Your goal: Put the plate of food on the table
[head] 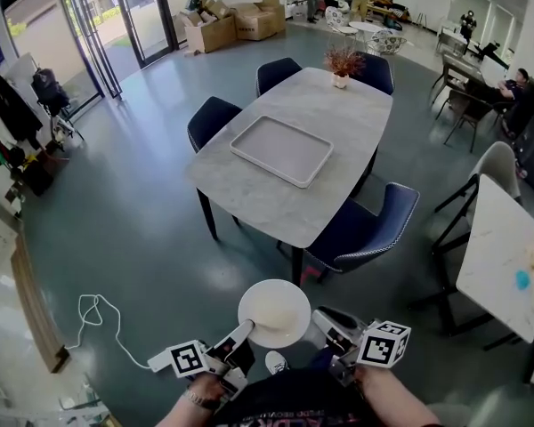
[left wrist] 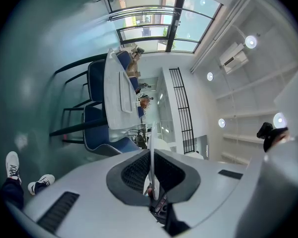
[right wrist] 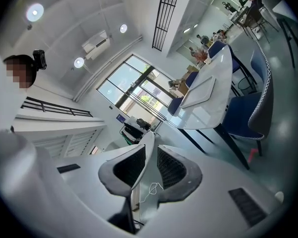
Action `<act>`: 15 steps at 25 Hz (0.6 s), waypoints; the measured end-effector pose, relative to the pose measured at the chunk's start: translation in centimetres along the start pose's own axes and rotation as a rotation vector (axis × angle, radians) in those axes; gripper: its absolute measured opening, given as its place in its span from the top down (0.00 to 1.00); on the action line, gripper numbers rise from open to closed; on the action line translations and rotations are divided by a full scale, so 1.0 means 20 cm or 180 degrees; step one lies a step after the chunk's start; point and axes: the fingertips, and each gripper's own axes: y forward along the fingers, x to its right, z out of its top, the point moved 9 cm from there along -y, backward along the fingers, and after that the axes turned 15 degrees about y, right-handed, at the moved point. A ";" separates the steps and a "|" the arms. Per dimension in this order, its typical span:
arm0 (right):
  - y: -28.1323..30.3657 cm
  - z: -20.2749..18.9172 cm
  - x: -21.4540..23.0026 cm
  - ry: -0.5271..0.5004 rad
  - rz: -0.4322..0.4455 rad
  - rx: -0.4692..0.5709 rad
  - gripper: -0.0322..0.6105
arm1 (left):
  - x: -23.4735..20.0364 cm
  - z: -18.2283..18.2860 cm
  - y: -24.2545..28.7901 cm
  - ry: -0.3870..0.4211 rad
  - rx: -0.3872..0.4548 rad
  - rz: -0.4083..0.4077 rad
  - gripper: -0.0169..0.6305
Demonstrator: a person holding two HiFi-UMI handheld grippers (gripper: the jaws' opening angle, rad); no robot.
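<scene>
**Head view**
- Plate [head: 274,312]: white and round, held level over the grey floor [head: 142,229] low in the frame, well apart from the table. Its face is washed out, perhaps bare, so I cannot tell whether there is food on it.
- Left gripper [head: 241,332]: clamped on the plate's left rim.
- Right gripper [head: 320,323]: clamped on the plate's right rim.
- Marker cubes [head: 188,358]: black-and-white square patterns, no letters.
- Shirt print [head: 285,414]: red lettering, cut off by the bottom edge and unreadable.
- Table [head: 338,114]: grey stone-look top, with its near corner towards the plate. A shallow tray [head: 281,150] lies mid-top and a potted plant [head: 342,63] stands at the far end. Bare top shows all round the tray.
- Chairs [head: 365,229]: dark blue, and the near right one stands out from the table edge.
- Open room: bare floor lies between plate and table, with a white cable [head: 98,314] looped at the left.
- Second table [head: 503,247]: white, cut off by the right edge.

**Left gripper view**
- Left gripper [left wrist: 151,171]: jaws drawn in to a narrow slit, gripping the plate [left wrist: 150,152], which shows edge-on as a thin white line.
- Table [left wrist: 113,103]: seen rolled sideways, with the tray [left wrist: 124,90] on it.
- Shoes [left wrist: 12,163]: white, at the lower left.

**Right gripper view**
- Right gripper [right wrist: 147,168]: ribbed black pads pressed on the plate [right wrist: 146,152] rim, which is seen edge-on.
- Table [right wrist: 216,108]: ahead to the right, carrying the tray [right wrist: 199,93].
</scene>
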 end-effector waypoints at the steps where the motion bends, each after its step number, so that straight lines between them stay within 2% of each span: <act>1: 0.02 0.00 0.01 0.0013 -0.0006 -0.0031 0.85 | 0.00 0.00 0.00 0.0003 -0.0008 -0.0008 0.95; 7: 0.10 0.01 0.02 0.0087 0.0042 -0.0198 0.85 | 0.03 0.00 -0.01 0.0088 -0.0085 -0.0007 0.94; 10: 0.14 0.01 0.01 -0.0002 -0.0007 -0.0309 0.85 | 0.02 -0.01 -0.01 0.0125 -0.0151 -0.0020 0.94; 15: 0.17 -0.01 0.01 0.0108 0.0038 -0.0414 0.85 | 0.02 -0.02 -0.03 0.0157 -0.0252 -0.0015 0.94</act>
